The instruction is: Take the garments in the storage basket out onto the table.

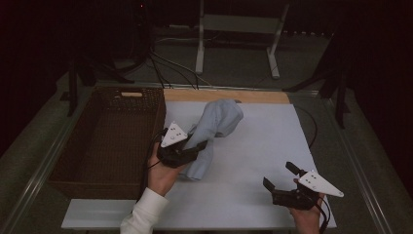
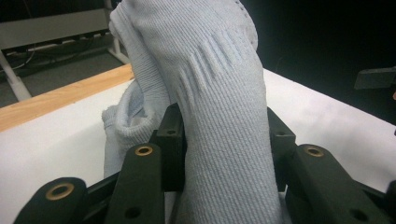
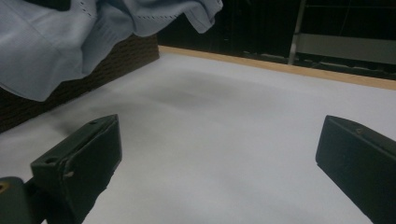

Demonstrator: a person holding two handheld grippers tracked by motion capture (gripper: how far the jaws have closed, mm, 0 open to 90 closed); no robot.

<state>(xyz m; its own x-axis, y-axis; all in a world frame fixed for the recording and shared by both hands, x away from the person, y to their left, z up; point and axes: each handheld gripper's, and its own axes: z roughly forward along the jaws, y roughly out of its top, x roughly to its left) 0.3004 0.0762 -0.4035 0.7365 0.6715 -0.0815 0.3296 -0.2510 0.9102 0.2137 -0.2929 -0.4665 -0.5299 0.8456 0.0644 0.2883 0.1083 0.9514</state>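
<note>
left tool (image 1: 200, 145) clamps pale blue knit garment (image 1: 214, 127) mid-length, jaws part-closed on bunched fabric, lifting it off white worktop (image 1: 253, 146) beside wicker basket (image 1: 104, 141), prob. for transfer. right tool (image 1: 278, 175) idle, jaws wide, w/ nothing between, near front edge.

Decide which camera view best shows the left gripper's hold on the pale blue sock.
The left gripper view: both jaws press the ribbed sock close up. The high view shows it draped beyond the left gripper; the right gripper view catches hanging folds.

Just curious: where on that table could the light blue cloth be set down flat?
The white sheet lies bare between the cloth and the right gripper. The basket looks empty too. It is crowded around the left gripper.
</note>
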